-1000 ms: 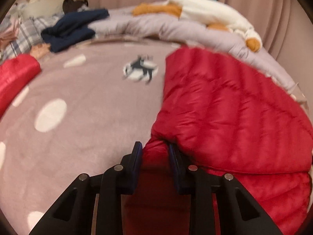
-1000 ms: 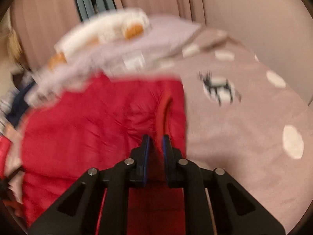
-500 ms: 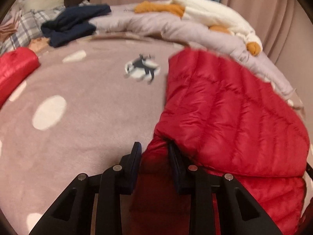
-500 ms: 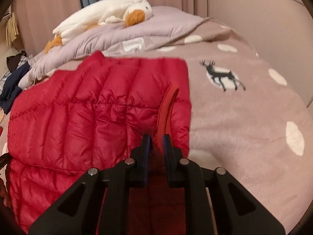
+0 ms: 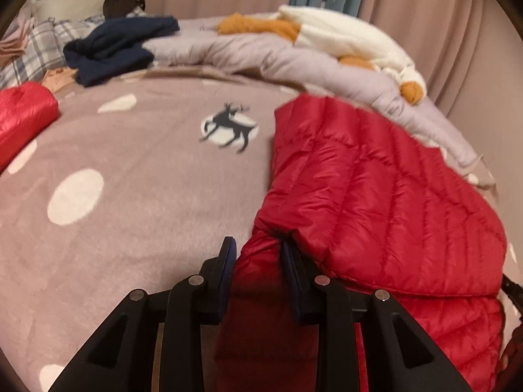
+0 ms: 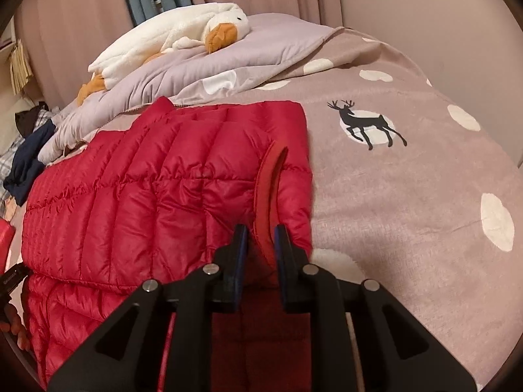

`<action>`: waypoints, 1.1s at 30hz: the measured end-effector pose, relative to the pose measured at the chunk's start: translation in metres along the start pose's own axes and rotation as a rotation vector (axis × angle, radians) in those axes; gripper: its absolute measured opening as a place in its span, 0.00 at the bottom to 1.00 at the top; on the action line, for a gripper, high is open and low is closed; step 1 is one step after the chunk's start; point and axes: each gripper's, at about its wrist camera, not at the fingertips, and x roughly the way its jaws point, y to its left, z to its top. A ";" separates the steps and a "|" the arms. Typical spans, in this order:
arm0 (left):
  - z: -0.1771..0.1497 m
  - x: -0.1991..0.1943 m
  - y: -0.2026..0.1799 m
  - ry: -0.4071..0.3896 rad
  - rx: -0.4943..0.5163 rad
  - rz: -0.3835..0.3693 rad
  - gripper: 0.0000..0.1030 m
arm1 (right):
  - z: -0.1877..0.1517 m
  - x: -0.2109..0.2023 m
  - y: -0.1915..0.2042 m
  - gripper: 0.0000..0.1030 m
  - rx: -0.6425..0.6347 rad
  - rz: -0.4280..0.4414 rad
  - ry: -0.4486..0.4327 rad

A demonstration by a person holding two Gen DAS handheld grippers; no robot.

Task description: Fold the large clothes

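Observation:
A red quilted down jacket (image 5: pixel 376 196) lies folded over on itself on the pink spotted bedspread (image 5: pixel 130 179). My left gripper (image 5: pixel 258 248) is shut on the jacket's left edge near the fold. In the right wrist view the jacket (image 6: pixel 147 189) fills the left half. My right gripper (image 6: pixel 260 235) is shut on its right edge, with the red collar band (image 6: pixel 268 189) rising between the fingers. Both hold the fabric low over the bed.
A white goose plush (image 6: pixel 170 39) lies on a lilac duvet (image 5: pixel 261 58) at the back. Dark blue clothes (image 5: pixel 117 45) and a plaid pillow (image 5: pixel 36 45) lie far left. Another red garment (image 5: pixel 23 114) sits at the left edge. Curtains and wall stand behind.
Both grippers have held their grip on the jacket while its upper half settled flat on the bed. The right view has steadied and shifted slightly left.

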 end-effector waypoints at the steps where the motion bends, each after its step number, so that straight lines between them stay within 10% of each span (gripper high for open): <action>1: 0.000 -0.007 -0.001 -0.029 0.007 -0.004 0.28 | 0.000 -0.004 -0.001 0.20 0.006 0.001 -0.005; 18: -0.050 -0.149 0.001 -0.381 0.129 -0.085 0.28 | -0.047 -0.127 -0.029 0.33 0.119 0.124 -0.193; 33: -0.131 -0.168 0.050 -0.250 -0.093 -0.080 0.15 | -0.143 -0.173 -0.056 0.52 0.168 0.152 -0.167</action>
